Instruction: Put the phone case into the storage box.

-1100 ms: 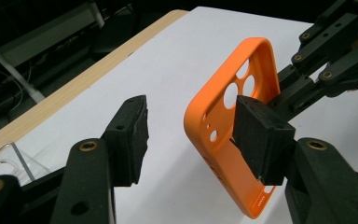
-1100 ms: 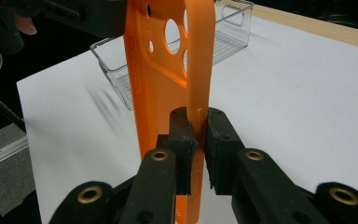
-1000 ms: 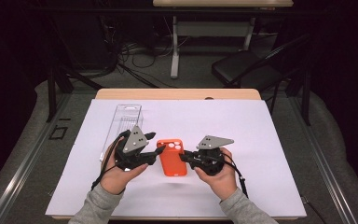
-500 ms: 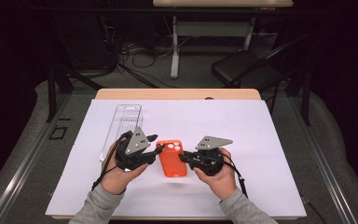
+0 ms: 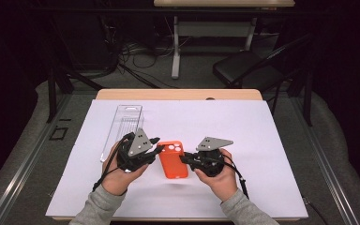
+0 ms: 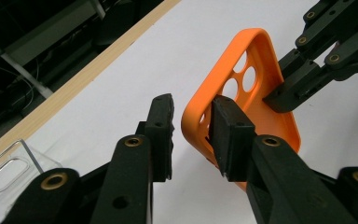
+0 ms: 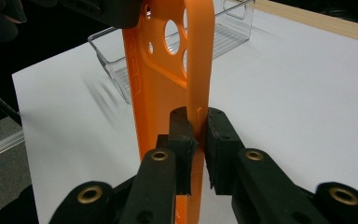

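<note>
An orange phone case [image 5: 172,160] with camera holes lies lengthwise between my two grippers on the white sheet. My right gripper [image 5: 183,159] is shut on its right side wall; in the right gripper view the jaws [image 7: 198,116] pinch that orange rim [image 7: 200,56]. My left gripper [image 5: 156,149] stands open at the case's left edge. In the left gripper view the orange case [image 6: 265,116] has its rim between the jaws [image 6: 192,105], with one jaw inside the case and a gap on the outer side. The right gripper [image 6: 307,70] holds the far rim.
A clear plastic tray [image 5: 122,127] lies just beyond my left hand, also seen as a clear tray [image 7: 228,32] behind the case. A white sheet [image 5: 262,140] covers the wooden table [image 5: 178,94]. A dark chair [image 5: 243,70] and cables are on the floor beyond.
The left gripper has edged slightly right against the case's left edge. The case and the right gripper have hardly moved.
</note>
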Available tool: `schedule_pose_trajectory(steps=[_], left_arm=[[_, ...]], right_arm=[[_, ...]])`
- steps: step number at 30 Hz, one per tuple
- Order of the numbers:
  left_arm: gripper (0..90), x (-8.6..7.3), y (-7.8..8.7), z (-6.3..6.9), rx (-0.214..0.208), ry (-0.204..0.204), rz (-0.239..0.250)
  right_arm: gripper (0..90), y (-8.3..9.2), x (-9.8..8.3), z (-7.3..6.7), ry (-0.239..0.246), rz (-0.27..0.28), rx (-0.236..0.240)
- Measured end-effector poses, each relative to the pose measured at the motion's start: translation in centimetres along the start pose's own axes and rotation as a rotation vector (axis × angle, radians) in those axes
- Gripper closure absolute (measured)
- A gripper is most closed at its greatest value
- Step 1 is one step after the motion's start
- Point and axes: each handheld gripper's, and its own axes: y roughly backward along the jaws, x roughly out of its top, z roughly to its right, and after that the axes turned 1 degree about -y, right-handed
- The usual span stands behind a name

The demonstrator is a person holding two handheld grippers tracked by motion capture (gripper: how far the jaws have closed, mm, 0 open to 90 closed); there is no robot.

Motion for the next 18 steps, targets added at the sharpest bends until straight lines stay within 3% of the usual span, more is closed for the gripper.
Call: schedule_pose_trajectory(steps=[18], left_arm=[[77.4, 0.05, -0.08, 0.17, 0.009, -0.027, -0.021]], right_arm=[[82.0, -0.06, -0.04, -0.04, -0.003, -0.004, 0.005]])
